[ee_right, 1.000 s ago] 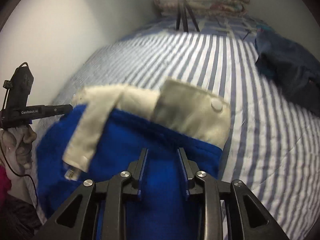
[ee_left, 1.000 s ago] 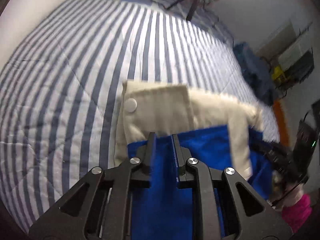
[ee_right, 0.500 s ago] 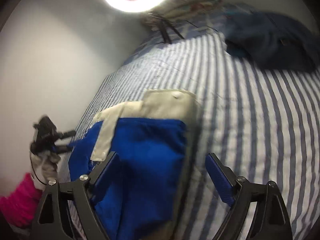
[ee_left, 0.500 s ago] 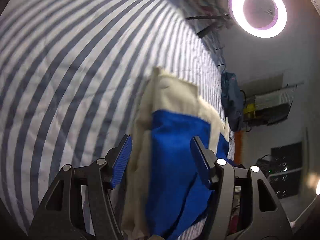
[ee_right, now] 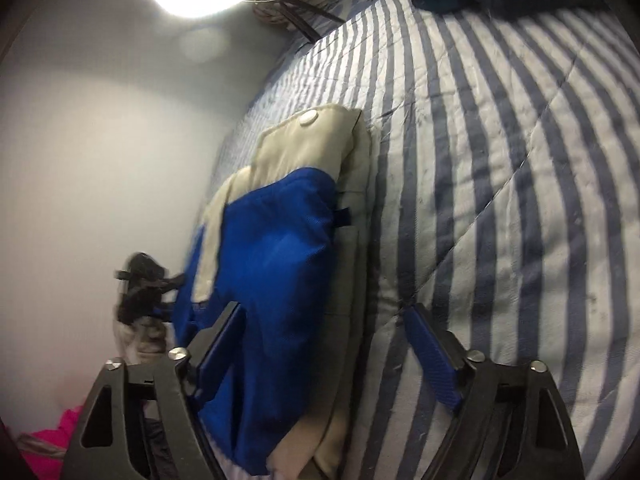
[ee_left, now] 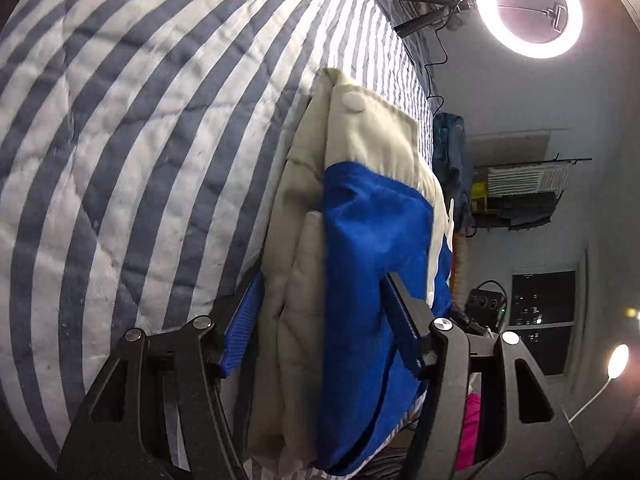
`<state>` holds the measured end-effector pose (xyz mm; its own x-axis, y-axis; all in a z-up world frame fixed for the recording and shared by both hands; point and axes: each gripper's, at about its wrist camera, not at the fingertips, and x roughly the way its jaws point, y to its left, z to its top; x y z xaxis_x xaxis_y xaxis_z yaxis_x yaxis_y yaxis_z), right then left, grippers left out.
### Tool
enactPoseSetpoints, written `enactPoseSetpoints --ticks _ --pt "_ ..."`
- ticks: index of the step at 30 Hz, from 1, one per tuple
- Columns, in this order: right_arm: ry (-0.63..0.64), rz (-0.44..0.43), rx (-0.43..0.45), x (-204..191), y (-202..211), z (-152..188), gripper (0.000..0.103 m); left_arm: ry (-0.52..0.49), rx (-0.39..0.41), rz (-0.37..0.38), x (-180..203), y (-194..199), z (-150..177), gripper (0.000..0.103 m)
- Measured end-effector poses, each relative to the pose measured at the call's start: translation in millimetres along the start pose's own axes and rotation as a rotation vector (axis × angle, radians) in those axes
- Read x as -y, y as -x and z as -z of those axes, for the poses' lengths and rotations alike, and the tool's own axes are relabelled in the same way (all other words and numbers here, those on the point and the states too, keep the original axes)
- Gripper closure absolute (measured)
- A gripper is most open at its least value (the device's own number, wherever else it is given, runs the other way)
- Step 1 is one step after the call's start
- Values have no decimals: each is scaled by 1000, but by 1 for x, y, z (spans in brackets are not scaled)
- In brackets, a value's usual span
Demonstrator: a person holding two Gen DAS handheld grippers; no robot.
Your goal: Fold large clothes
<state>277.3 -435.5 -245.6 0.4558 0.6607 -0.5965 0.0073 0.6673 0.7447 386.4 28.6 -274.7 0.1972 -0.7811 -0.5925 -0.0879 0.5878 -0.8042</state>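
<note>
With the blue-and-cream jacket [ee_left: 372, 240] lying folded into a compact bundle on the striped bed [ee_left: 120, 140], left claw [ee_left: 320, 320] and right claw [ee_right: 328, 344] stood spread, straddling it, gripping nothing. Folding judged nearly complete; tidying possibly left.

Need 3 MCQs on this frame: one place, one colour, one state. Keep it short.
1. Where does the folded blue and cream garment lie?
A. on the striped quilt
B. on a chair
C. on the floor

2. What colour are the quilt's stripes?
A. red and white
B. blue and white
C. green and yellow

3. How do the left gripper and right gripper stand?
A. both shut
B. one shut
C. both open

Answers: A, quilt shows along the garment's side; B, visible in both views; C, fingers spread wide, gripping nothing.
</note>
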Motion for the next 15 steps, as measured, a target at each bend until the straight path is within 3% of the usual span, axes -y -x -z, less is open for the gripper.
enactPoseSetpoints --ticks 3,6,9,12,15 --pt "-16 -43 -30 7 -2 4 38 -17 -7 -14 0 6 6 42" --pt "-23 -67 -35 5 -13 3 39 -18 -6 -26 3 2 3 42" --pt "3 -44 -38 -7 -25 -1 39 -33 6 -52 17 -8 -7 45" --pt "25 -8 -38 -12 -28 1 48 -69 15 -85 28 -13 -6 53" --pt "25 -2 -40 -8 -25 2 51 -115 23 -118 37 -10 -5 53"
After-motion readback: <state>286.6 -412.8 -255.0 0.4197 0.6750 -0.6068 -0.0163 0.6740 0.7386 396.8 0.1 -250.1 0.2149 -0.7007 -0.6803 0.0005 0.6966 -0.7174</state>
